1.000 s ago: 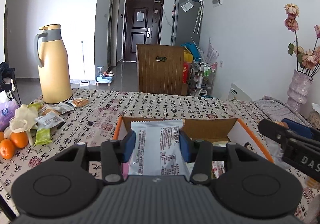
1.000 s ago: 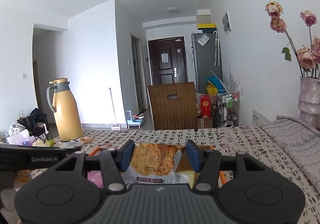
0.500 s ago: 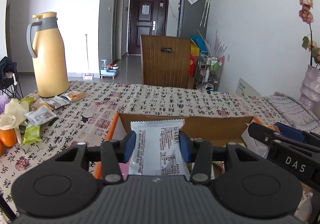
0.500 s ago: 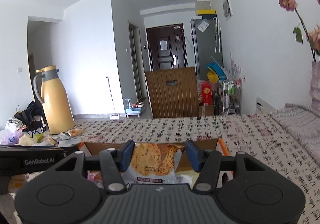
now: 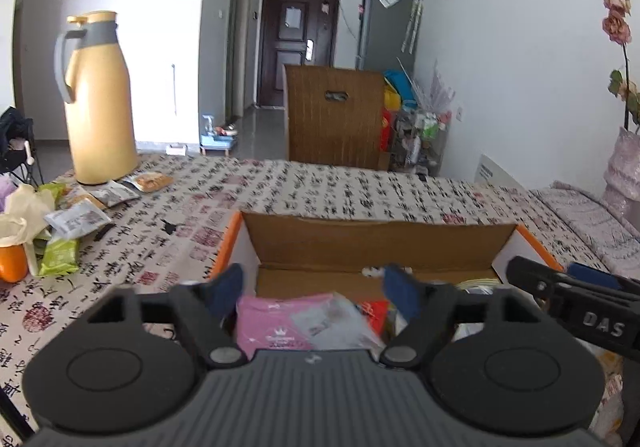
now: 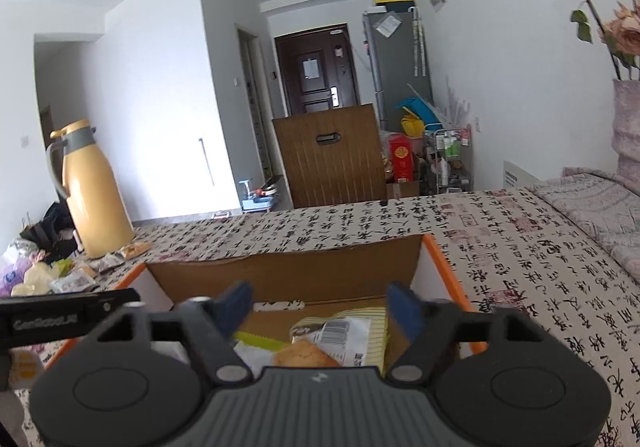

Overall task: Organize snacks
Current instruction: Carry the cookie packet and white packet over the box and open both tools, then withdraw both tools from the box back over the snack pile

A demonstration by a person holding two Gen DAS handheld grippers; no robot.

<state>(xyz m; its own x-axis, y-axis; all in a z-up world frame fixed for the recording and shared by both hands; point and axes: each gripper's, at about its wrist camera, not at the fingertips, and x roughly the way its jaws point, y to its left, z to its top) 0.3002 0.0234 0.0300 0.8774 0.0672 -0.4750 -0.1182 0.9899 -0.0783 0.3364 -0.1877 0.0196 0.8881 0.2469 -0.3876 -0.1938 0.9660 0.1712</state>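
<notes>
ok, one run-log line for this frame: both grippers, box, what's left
left gripper: open over box | right gripper: open over box | cardboard box: holds snack packets | loose snacks: beside yellow thermos jug

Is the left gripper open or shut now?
Open: the left gripper has its blue fingertips spread wide above the box, nothing between them.

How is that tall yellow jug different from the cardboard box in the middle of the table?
The jug stands tall and narrow at the table's far left corner; the box sits low and wide in the middle. The jug is yellow with a grey collar, handle and closed top; the box is brown inside with orange edges and open on top. Snack packets lie beside the jug but inside the box. Both rest on the patterned tablecloth.
</notes>
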